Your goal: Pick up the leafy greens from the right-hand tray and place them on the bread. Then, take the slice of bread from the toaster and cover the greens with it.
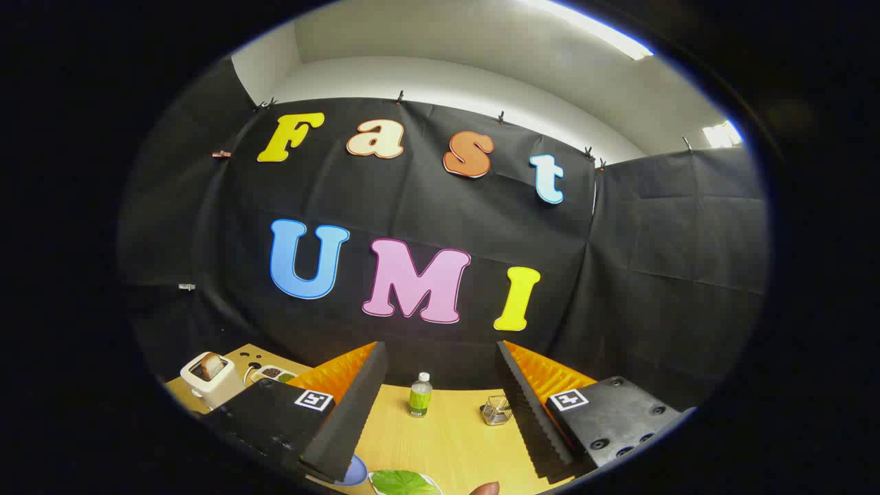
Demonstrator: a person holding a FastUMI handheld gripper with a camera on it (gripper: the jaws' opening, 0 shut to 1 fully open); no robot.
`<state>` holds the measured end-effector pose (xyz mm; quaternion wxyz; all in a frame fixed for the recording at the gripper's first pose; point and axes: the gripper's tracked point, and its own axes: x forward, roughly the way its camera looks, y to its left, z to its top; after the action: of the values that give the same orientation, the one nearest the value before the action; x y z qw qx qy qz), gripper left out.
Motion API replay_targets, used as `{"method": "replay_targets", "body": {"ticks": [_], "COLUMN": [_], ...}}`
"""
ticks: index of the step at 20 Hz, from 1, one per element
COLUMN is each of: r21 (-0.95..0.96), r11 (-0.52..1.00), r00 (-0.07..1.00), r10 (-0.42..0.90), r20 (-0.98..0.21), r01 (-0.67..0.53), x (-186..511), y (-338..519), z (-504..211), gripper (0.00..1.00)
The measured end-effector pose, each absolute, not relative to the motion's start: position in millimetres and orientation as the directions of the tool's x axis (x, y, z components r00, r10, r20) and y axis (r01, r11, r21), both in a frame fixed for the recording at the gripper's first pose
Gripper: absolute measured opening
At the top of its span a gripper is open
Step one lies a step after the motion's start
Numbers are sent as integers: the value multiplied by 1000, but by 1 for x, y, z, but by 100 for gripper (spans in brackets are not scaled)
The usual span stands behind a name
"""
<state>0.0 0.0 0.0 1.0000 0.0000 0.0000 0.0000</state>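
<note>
The gripper [440, 412] is spread wide, its ribbed fingers holding nothing above the pale wooden table [454, 440]. A broad, smooth green leaf [404, 482] lies on a white plate at the near edge. A brown bread slice [212, 366] stands in the boxy cream toaster [210, 385] at the far left corner. A small clear plastic bottle with a green label [420, 395] stands by the far edge.

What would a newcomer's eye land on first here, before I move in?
The gripper hangs wide open above the wooden table, holding nothing. Between its fingers, farther off, stand a small bottle and a wire basket. A white toaster with a bread slice sits off to the left, and a green leaf on a plate lies nearest.
</note>
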Motion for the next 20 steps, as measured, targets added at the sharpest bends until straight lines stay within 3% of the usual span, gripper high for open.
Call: {"method": "replay_targets", "body": {"ticks": [20], "r21": [-29], "r11": [996], "r00": [996], "r10": [80], "r20": [-28], "r01": [-81], "x": [-4], "y": [9], "z": [-14], "gripper": [98]}}
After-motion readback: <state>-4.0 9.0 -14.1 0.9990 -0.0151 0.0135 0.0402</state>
